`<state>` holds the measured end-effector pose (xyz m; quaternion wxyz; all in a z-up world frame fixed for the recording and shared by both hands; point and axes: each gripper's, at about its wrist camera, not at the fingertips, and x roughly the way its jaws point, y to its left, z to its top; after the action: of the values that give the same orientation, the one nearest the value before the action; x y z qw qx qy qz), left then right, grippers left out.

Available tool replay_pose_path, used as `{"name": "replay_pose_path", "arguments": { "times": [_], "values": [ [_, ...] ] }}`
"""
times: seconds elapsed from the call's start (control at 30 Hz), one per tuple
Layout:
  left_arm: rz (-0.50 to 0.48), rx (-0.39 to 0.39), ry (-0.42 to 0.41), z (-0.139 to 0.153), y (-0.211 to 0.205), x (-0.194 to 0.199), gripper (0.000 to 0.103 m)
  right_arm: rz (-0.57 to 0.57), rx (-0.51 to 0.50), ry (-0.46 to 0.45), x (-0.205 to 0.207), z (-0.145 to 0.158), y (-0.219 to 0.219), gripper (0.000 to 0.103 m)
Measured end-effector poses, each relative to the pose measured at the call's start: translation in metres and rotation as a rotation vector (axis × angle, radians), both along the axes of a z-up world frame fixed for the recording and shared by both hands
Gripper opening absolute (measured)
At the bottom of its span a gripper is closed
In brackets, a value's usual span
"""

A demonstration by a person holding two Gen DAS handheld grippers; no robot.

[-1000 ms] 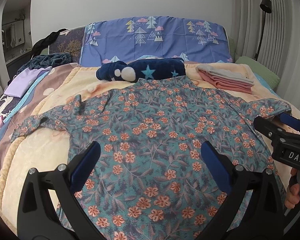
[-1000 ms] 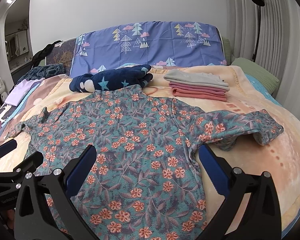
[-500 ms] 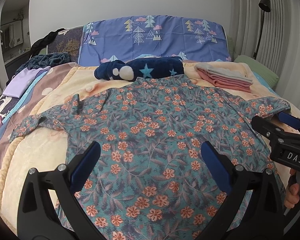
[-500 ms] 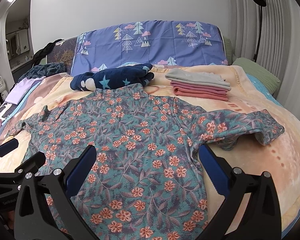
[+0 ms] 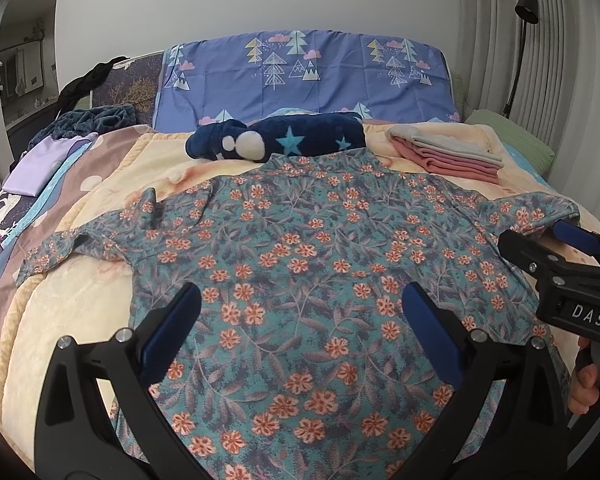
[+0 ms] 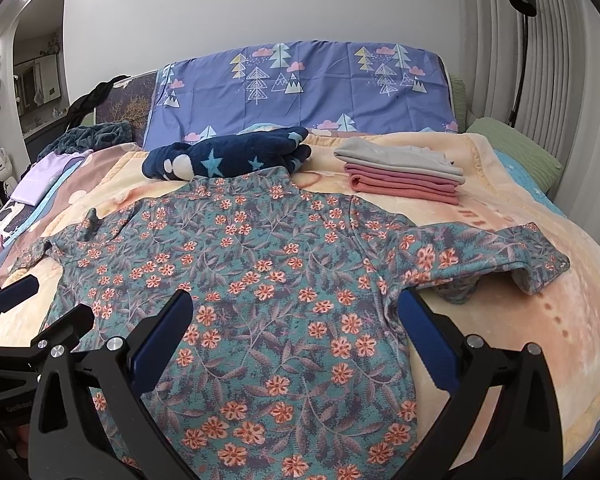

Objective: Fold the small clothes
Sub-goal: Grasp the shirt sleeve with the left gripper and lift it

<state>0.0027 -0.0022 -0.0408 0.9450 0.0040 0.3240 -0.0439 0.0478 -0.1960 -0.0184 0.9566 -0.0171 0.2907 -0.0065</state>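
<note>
Just beyond floral shirt (image 5: pixel 300 264): star blanket (image 5: pixel 300 138), folded stack (image 5: pixel 448 154).

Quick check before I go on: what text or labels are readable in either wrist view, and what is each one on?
"DAS": white letters on a black label on the right gripper body, seen from the left wrist view.
Small pale print on the left gripper body, seen from the right wrist view: too small and blurred to read.
Reddish marks on the peach blanket near the stack of folded clothes: not legible as text.
</note>
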Motion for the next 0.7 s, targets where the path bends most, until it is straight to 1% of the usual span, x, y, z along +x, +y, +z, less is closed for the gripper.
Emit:
{"name": "replay_pose_path", "arguments": {
  "times": [0.2,0.3,0.33,0.4,0.47,0.5,0.53,0.57,0.63,0.67,0.7],
  "values": [
    [0.004,-0.007,0.005,-0.002,0.005,0.002,0.101,0.005,-0.005,0.007,0.003,-0.001,0.002,0.102],
    [0.0,-0.03,0.009,-0.004,0.012,0.004,0.101,0.014,-0.014,0.014,0.005,-0.002,0.005,0.102],
    [-0.008,-0.057,0.012,-0.005,0.019,0.006,0.101,0.017,-0.019,0.018,0.006,-0.003,0.005,0.102],
    [-0.01,-0.119,0.023,-0.006,0.035,0.01,0.096,0.022,-0.025,0.025,0.008,-0.005,0.007,0.102],
    [0.018,-0.224,0.04,-0.007,0.07,0.017,0.077,0.022,-0.03,0.032,0.009,-0.006,0.006,0.102],
    [0.051,-0.279,0.046,-0.009,0.092,0.021,0.072,0.019,-0.031,0.035,0.01,-0.007,0.006,0.102],
    [0.084,-0.317,0.049,-0.011,0.11,0.023,0.064,0.015,-0.032,0.039,0.011,-0.008,0.005,0.102],
    [0.135,-0.358,0.053,-0.015,0.133,0.026,0.061,0.011,-0.031,0.043,0.013,-0.009,0.004,0.102],
    [0.273,-0.443,0.067,-0.026,0.187,0.029,0.059,0.006,-0.029,0.054,0.016,-0.011,0.003,0.102],
    [0.328,-0.49,0.074,-0.033,0.211,0.03,0.059,0.005,-0.03,0.059,0.017,-0.013,0.003,0.102],
    [0.391,-0.561,0.085,-0.043,0.243,0.031,0.059,0.004,-0.032,0.063,0.019,-0.014,0.004,0.102]
  ]
}}
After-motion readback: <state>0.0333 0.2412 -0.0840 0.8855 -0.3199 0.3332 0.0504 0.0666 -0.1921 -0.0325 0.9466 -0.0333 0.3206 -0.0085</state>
